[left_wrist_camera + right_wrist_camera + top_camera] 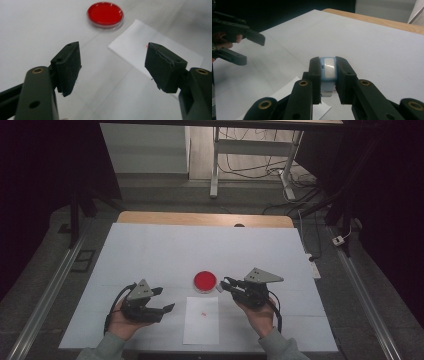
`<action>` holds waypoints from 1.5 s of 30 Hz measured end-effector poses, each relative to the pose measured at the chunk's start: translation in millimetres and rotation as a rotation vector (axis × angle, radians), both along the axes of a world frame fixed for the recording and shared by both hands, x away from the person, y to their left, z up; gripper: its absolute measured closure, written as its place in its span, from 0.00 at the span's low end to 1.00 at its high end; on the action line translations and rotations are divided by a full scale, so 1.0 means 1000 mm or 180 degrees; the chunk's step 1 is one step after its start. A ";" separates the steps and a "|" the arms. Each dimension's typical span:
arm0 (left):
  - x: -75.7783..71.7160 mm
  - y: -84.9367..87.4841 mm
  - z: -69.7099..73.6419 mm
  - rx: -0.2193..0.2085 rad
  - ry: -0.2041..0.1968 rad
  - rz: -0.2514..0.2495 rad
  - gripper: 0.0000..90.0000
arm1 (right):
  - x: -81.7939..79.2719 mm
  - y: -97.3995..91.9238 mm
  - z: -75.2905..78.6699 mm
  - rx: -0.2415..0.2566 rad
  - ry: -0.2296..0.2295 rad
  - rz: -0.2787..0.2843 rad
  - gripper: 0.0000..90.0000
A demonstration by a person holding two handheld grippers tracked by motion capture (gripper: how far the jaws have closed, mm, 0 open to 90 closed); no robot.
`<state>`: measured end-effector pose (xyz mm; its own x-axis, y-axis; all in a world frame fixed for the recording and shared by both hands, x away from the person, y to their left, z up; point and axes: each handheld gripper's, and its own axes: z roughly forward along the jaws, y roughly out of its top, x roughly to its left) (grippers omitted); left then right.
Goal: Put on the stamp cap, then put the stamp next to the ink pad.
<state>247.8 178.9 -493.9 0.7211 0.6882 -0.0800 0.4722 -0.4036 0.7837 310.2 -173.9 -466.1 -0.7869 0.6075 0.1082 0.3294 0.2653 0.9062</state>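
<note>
White table (150, 250): red-filled dish (205, 281) (lidded, unclear).

Blue object (328, 72): lower part hidden between the right gripper (328, 82) pads; too little shows to tell what it is.
Red mark (203, 313) on the white paper (201, 325): too small to read.
Red dish (105, 13): rim blurred; contents cannot be told.
White paper, near tabletop edge: far corner hidden behind the left gripper (112, 67) in the left gripper view.

A white paper sheet (201, 320) lies near a red dish (205, 281).
</note>
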 end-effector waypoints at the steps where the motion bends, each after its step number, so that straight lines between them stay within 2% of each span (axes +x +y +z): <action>1: -0.002 0.003 -0.001 0.0000 0.0005 0.0022 0.32 | 0.000 -0.001 0.000 0.0008 0.0008 0.0002 0.84; 8: -0.014 0.019 -0.005 -0.0040 0.0015 0.0104 0.32 | 0.004 -0.006 0.001 -0.0033 -0.0043 -0.0025 0.84; 12: -0.015 0.023 -0.007 -0.0051 0.0034 0.0135 0.32 | 0.005 -0.008 0.000 -0.0070 -0.0074 -0.0013 0.84; 27: -0.013 0.023 -0.012 -0.0017 0.0101 0.0164 0.32 | 0.008 -0.011 0.002 -0.0144 -0.0198 -0.0028 0.84; 34: -0.012 0.022 -0.013 -0.0011 0.0112 0.0158 0.32 | 0.020 -0.014 -0.001 -0.0250 -0.0153 -0.0091 0.84; 45: -0.011 0.021 -0.014 0.0000 0.0123 0.0160 0.32 | 0.043 -0.009 -0.007 -0.0408 0.0006 -0.0166 0.84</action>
<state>236.7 200.2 -508.0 0.6819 0.7235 -0.1072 0.5219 -0.3786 0.7644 353.2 -183.2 -473.1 -0.7539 0.6564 0.0285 0.3475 0.3615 0.8652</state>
